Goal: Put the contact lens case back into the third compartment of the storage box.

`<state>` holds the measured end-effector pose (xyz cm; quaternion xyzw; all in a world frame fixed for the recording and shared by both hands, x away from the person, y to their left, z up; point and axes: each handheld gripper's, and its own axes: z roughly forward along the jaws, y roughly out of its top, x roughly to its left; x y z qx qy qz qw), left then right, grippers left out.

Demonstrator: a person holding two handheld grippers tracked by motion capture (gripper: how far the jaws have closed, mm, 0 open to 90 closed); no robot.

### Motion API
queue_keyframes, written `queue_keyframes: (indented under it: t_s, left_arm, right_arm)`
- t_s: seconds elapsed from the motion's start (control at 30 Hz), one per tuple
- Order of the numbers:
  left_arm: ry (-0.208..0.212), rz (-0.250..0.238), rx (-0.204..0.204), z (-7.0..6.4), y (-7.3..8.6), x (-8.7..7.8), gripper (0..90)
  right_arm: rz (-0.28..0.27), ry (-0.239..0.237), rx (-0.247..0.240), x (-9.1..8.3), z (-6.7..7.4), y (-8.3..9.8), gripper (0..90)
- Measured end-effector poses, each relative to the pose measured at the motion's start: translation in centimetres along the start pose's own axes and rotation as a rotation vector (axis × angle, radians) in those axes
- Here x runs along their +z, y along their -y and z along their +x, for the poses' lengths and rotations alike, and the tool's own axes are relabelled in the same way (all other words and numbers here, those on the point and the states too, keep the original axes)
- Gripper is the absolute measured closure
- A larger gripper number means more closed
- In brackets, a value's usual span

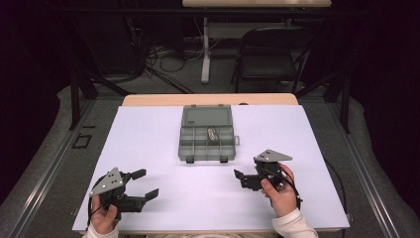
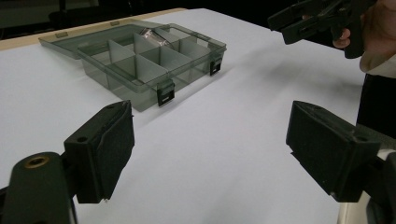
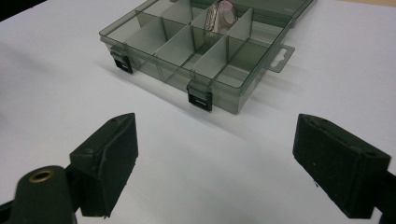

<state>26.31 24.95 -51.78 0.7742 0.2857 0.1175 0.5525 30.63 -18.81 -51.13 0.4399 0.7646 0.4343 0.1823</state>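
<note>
A smoky translucent compartment box (image 1: 205, 156) lies open in the middle of the white sheet, its lid (image 1: 206, 117) folded flat behind it. A small shiny metal item (image 1: 213, 134) rests in a compartment of the back row; it also appears in the left gripper view (image 2: 152, 35) and the right gripper view (image 3: 219, 16). My left gripper (image 1: 148, 182) is held near the front left, open and empty, its jaws wide apart (image 2: 212, 149). My right gripper (image 1: 239, 179) is held at the front right, open and empty (image 3: 217, 163), facing the box (image 3: 187, 51).
Two black latches (image 3: 200, 99) hang on the box's front wall. The white sheet (image 1: 198, 203) covers a wooden table (image 1: 208, 99). Behind the table stand a black folding chair (image 1: 275, 52) and a white table leg (image 1: 205, 49), with cables on the floor.
</note>
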Motion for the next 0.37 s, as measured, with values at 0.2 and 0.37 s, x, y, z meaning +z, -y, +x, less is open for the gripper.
queue_keyframes:
  t_s: [0.2, 0.37]
  left_arm:
    - [-0.014, -0.002, -0.003, 0.02, -0.01, 0.03, 15.9]
    - [-0.004, -0.002, -0.006, 0.18, -0.01, 0.06, 15.9]
  right_arm:
    - [-0.010, 0.007, 0.005, 0.33, -0.06, 0.38, 13.3]
    - [-0.016, 0.002, 0.021, 0.17, -0.19, 0.35, 11.6]
